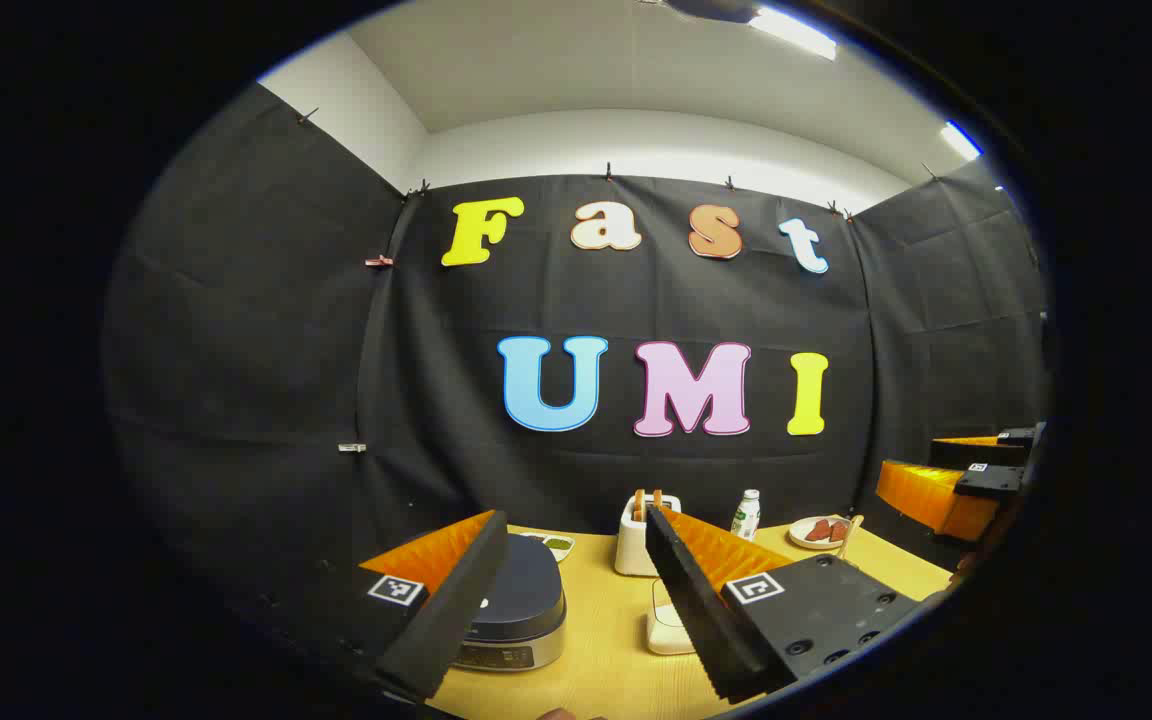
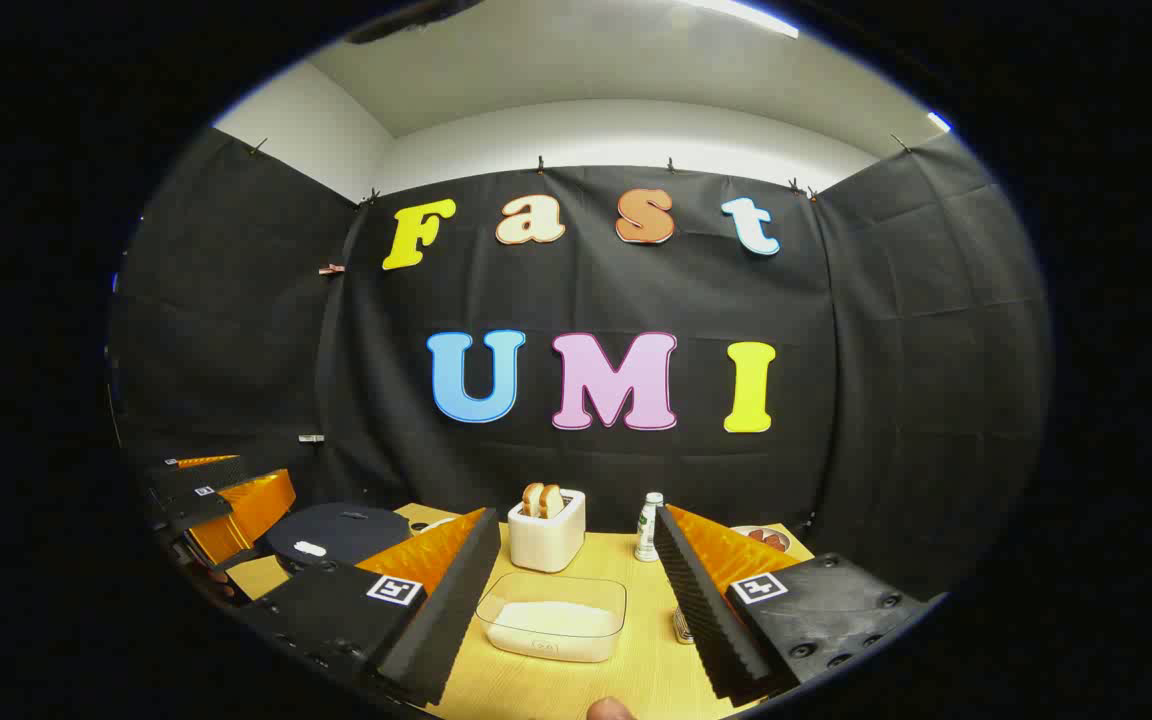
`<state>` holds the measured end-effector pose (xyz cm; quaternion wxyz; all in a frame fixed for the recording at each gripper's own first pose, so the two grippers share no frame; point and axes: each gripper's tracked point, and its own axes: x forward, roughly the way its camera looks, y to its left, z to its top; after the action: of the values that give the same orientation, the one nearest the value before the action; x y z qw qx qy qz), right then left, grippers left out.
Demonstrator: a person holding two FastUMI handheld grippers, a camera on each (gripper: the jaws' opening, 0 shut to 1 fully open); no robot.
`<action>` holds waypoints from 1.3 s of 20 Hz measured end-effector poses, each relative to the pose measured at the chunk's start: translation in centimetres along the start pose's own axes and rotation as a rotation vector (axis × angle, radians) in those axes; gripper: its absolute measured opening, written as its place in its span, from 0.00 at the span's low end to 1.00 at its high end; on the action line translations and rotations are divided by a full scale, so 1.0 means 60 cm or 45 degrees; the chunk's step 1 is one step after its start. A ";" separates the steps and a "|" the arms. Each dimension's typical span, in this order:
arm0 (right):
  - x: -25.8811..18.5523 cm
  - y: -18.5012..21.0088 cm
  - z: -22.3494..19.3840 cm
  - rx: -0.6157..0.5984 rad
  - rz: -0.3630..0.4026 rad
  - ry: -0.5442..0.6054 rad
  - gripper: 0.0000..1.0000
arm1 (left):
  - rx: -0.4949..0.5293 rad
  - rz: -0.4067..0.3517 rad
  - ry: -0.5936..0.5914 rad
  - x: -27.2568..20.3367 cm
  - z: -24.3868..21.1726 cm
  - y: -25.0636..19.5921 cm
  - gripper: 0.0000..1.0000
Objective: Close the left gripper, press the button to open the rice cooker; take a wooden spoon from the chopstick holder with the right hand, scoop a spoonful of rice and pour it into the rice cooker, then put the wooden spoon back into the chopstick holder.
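Observation:
The rice cooker (image 1: 521,605), dark-lidded with a silver body, sits lid down on the wooden table just behind my left gripper's left finger; its round lid (image 2: 336,535) also lies low at the left of the right gripper view. My left gripper (image 1: 576,517) hangs open above the table, holding nothing. A clear tub of white rice (image 2: 556,615) lies between the fingers of my right gripper (image 2: 578,512), which is open too. A thin wooden handle (image 1: 849,535) stands up by the far plate. A metal holder (image 2: 682,626) peeks out beside the right finger.
A white toaster (image 2: 546,530) with bread slices stands at the back centre, a small bottle (image 2: 649,525) to its right, then a plate (image 1: 821,531) of reddish food. The other gripper (image 1: 966,480) hovers at the right edge. The wooden table (image 2: 636,670) ends near the black wall.

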<state>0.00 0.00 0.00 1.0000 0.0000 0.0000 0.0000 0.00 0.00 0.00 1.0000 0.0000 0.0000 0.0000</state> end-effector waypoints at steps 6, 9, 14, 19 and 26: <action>-0.002 0.015 0.001 -0.013 0.013 -0.007 0.96 | 0.017 -0.005 -0.034 -0.002 0.016 0.006 0.94; -0.002 0.016 0.007 -0.019 0.015 -0.024 0.96 | 0.008 0.000 -0.037 0.000 0.012 0.010 0.94; 0.004 0.013 -0.001 -0.021 0.007 -0.017 0.96 | 0.009 0.000 -0.034 0.003 0.011 0.009 0.94; 0.013 0.013 -0.005 -0.021 0.016 -0.011 0.96 | 0.019 0.004 -0.023 0.014 0.003 0.010 0.94; 0.029 0.018 -0.015 -0.014 0.021 0.005 0.96 | 0.027 0.031 -0.018 0.030 -0.003 0.026 0.94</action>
<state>1.72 1.10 -0.92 1.0000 -0.0053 0.0021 0.0081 1.83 1.56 -0.20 0.9998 0.0105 -0.0070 0.0120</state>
